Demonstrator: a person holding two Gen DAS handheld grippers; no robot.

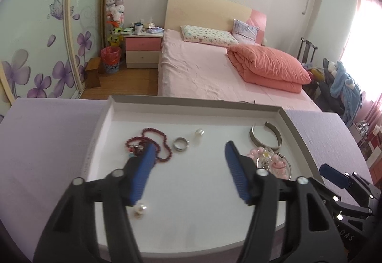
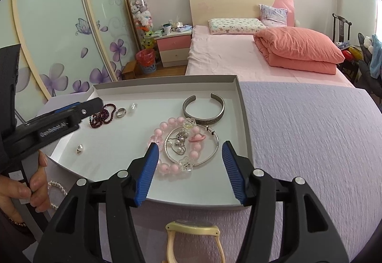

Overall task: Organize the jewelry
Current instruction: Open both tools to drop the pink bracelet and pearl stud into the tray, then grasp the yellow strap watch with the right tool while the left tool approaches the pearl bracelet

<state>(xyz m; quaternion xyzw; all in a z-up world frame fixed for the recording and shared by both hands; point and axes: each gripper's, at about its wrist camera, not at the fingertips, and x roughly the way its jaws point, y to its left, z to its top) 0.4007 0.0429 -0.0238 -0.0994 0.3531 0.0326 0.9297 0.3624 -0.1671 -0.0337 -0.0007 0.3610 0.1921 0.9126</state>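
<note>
The left gripper (image 1: 188,172) hangs with its jaws apart and nothing between them, over bare tray (image 1: 195,109) floor; just beneath its near pad lies a pearl earring (image 1: 139,210). It looks like a piece has just been set down. The right gripper (image 2: 189,167), also spread and empty, hovers at the tray's near edge over the pink bead bracelet (image 2: 167,143) and thin silver bangle (image 2: 210,143). A yellow watch (image 2: 191,236) waits outside on the lilac cloth (image 2: 310,143), probably the next pickup. Farther in sit the dark red bead string (image 1: 152,141), silver ring (image 1: 181,143) and open cuff (image 2: 205,110) by the far rim.
</note>
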